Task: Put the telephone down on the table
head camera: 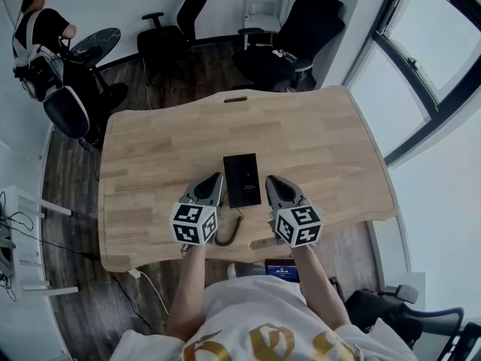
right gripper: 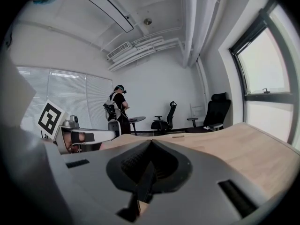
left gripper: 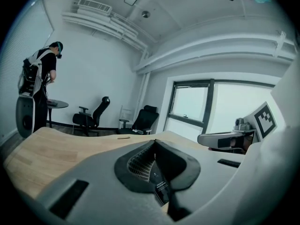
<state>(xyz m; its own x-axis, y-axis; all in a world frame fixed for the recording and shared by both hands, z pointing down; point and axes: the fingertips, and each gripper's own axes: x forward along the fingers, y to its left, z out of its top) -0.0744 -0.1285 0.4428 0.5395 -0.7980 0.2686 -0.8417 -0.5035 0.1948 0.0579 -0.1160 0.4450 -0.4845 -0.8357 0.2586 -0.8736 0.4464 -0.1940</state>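
The black telephone lies flat on the wooden table, near the front edge, with its coiled cord trailing towards me. My left gripper hovers just left of the telephone and my right gripper just right of it. Both are shut with nothing held, and neither grips the telephone. In the left gripper view the jaws meet, with a dark sliver showing low in the slit. In the right gripper view the jaws are closed together, and the other gripper shows at the left.
Black office chairs stand beyond the table's far edge. A person stands at a small round table at the back left. Large windows run along the right. A cable slot sits at the far table edge.
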